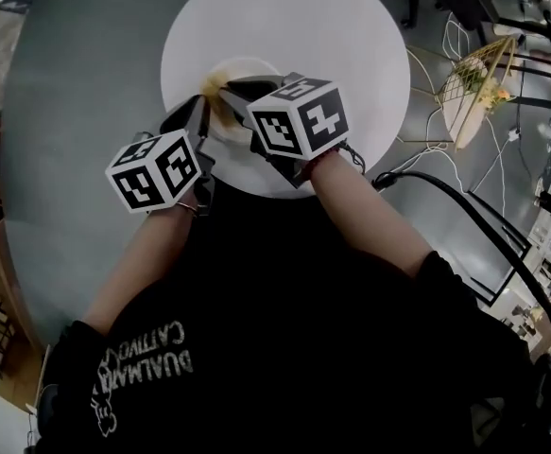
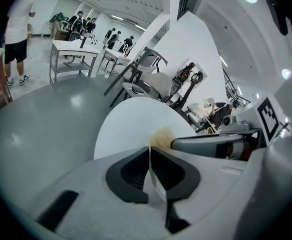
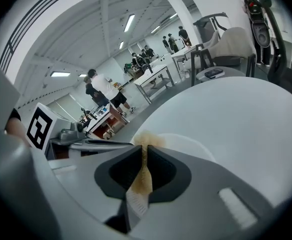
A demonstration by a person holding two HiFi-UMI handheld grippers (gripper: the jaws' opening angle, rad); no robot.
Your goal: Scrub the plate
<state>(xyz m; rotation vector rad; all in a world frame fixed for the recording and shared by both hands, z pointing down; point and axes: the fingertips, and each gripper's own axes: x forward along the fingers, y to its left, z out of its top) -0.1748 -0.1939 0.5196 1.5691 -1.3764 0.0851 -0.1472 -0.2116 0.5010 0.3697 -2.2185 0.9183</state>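
Where the gray table (image 1: 77, 112) carries a white mat (image 1: 351, 45), the left gripper (image 2: 150, 156) has its jaws closed on the near rim of the plate (image 1: 256, 67) over that mat. Just right of it, the right gripper (image 3: 144, 151) pinches a tan scrubbing pad (image 3: 144, 176) at the plate.

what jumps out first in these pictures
Two black-and-white marker cubes sit mid-frame in the head view, over a white disc on a grey table. The right gripper is shut on a tan scrubber. The left gripper, close beside it, is shut on the rim of a white plate.
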